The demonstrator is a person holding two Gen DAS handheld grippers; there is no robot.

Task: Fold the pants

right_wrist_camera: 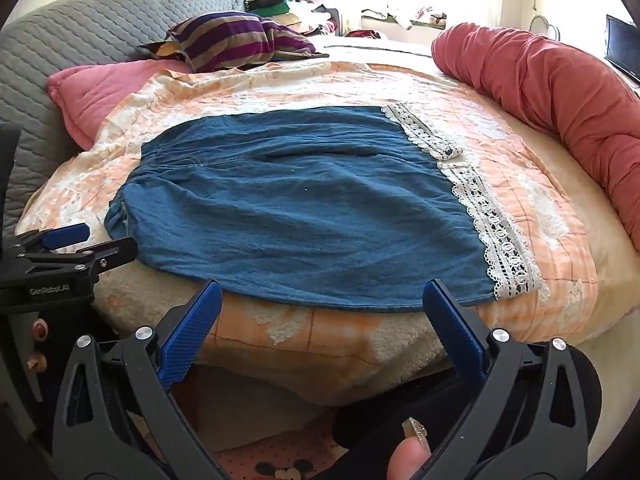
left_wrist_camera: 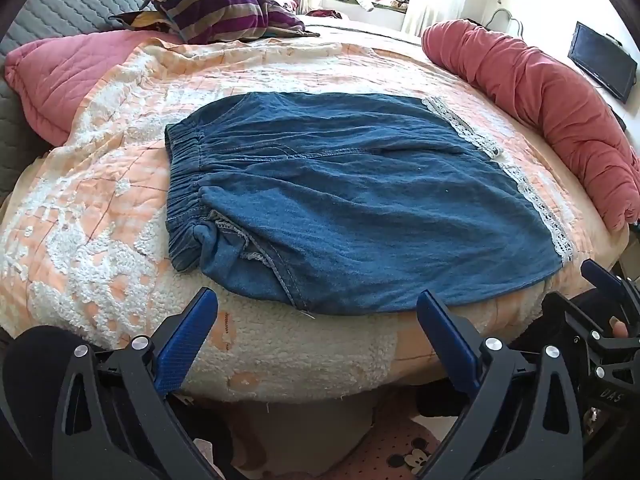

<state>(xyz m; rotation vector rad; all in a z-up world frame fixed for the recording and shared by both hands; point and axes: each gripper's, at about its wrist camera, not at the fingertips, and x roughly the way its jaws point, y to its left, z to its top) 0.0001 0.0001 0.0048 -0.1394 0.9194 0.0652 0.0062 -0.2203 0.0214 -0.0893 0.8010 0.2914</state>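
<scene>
Left blue-padded black gripper (left_wrist_camera: 316, 312) and right blue-padded black gripper (right_wrist_camera: 322, 304) are both hovering with jaws spread, gripping nothing, just off the near bed edge. Peach-and-white quilted bedspread (left_wrist_camera: 120, 184) is covering the bed, a rolled red comforter (left_wrist_camera: 560, 108) lying along its right side. Blue denim lace-hemmed pants (left_wrist_camera: 360, 200) are lying flat mid-bed, long axis left-right, elastic waistband left, hems right, lightly wrinkled.

Right gripper (left_wrist_camera: 600, 276) cut off at frame edge (jaws unreadable); monitor (right_wrist_camera: 624, 50) likewise cropped.
</scene>
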